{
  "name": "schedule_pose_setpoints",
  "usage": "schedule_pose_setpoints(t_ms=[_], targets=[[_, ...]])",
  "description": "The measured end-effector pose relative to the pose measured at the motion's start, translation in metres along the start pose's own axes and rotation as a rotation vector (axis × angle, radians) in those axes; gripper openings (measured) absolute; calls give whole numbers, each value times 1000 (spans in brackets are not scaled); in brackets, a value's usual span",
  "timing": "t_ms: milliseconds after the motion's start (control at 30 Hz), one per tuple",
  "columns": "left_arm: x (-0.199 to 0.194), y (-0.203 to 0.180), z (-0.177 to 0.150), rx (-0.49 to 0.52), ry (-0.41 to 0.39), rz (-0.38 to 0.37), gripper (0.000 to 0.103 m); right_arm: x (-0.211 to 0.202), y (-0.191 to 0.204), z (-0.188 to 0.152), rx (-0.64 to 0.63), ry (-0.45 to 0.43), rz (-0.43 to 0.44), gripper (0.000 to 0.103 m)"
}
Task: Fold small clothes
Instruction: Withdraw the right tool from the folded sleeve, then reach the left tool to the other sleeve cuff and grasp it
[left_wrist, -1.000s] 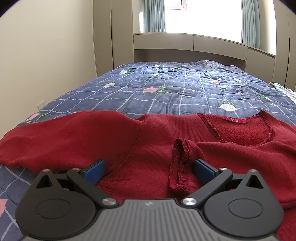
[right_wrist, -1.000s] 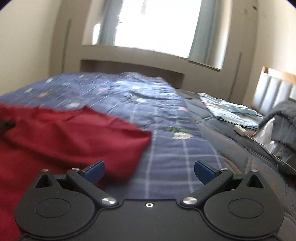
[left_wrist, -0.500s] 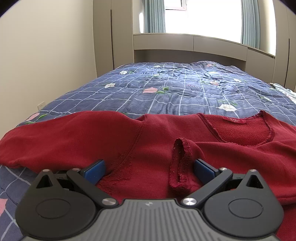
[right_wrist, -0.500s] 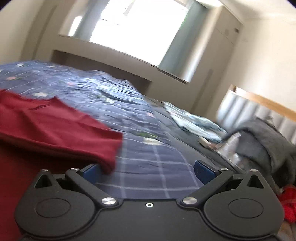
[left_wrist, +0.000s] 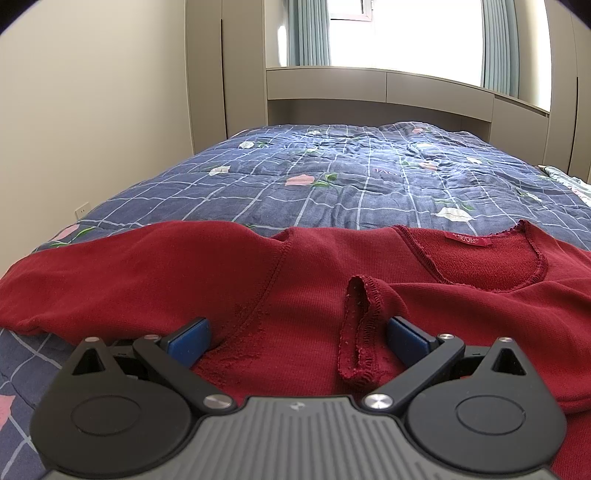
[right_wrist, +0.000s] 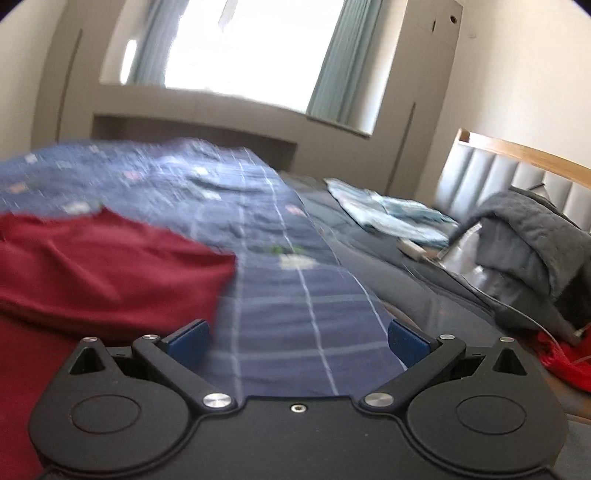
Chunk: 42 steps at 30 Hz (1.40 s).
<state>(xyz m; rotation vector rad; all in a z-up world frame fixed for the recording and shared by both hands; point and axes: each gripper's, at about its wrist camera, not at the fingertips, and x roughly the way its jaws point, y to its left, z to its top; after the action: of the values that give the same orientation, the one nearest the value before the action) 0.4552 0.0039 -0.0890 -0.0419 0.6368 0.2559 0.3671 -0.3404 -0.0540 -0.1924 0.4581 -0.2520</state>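
Observation:
A dark red long-sleeved top (left_wrist: 303, 288) lies spread on the blue checked quilt (left_wrist: 351, 177), neck opening (left_wrist: 480, 266) at the right, one sleeve stretched to the left. A sleeve cuff (left_wrist: 360, 332) lies folded onto the body. My left gripper (left_wrist: 297, 334) is open, low over the top, with the cuff just inside its right finger. My right gripper (right_wrist: 297, 334) is open and empty over the quilt (right_wrist: 295, 295), with the red top's edge (right_wrist: 110, 266) at its left finger.
A light blue garment (right_wrist: 391, 214) lies on the grey bedding at the right. A dark grey blanket (right_wrist: 532, 236) is heaped by the padded headboard (right_wrist: 509, 177). A red item (right_wrist: 565, 358) lies at the far right. A wall runs along the bed's left side.
The left gripper has held still. The right gripper has swung to the right and then partly back, with motion blur; the red top's edge stays by its left finger.

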Motion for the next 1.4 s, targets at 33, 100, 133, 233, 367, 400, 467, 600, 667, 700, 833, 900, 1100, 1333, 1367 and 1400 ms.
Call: schedule_pose_setpoints(t_ms=[33, 100, 133, 233, 367, 400, 467, 600, 667, 700, 833, 900, 1100, 1333, 1367, 1400], targets=[[0, 0, 0, 0, 0, 0, 103, 1, 2, 3, 5, -11, 19, 102], [0, 0, 0, 0, 0, 0, 103, 10, 13, 10, -9, 1, 39, 102], [0, 0, 0, 0, 0, 0, 103, 14, 18, 11, -22, 13, 36, 102], [0, 0, 0, 0, 0, 0, 103, 35, 31, 8, -67, 107, -5, 102], [0, 0, 0, 0, -1, 0, 103, 40, 31, 3, -49, 117, 6, 102], [0, 0, 0, -2, -2, -2, 103, 40, 32, 2, -50, 117, 4, 102], [-1, 1, 2, -8, -3, -9, 103, 40, 34, -2, -60, 108, -4, 102], [-12, 14, 10, -18, 31, -54, 103, 39, 35, -4, -68, 95, -12, 102], [-27, 28, 13, -37, 39, -74, 103, 39, 35, -4, -69, 92, -14, 102], [-36, 38, 14, -52, 42, -88, 103, 38, 35, -5, -68, 90, -14, 102], [-58, 92, 19, -141, 51, -59, 103, 37, 36, -5, -71, 85, -16, 102], [-62, 127, 23, -211, 66, 3, 103, 37, 36, -5, -73, 83, -17, 102], [-67, 229, 31, -416, 113, 199, 103, 14, 29, 8, -55, 53, 55, 102], [-50, 312, 23, -569, 126, 286, 103, -46, 47, 16, -112, 27, 240, 102], [-47, 320, 20, -595, 127, 280, 103, -54, 53, 15, -122, 28, 269, 102], [-43, 327, 17, -619, 126, 271, 103, -62, 59, 14, -129, 30, 295, 102]])
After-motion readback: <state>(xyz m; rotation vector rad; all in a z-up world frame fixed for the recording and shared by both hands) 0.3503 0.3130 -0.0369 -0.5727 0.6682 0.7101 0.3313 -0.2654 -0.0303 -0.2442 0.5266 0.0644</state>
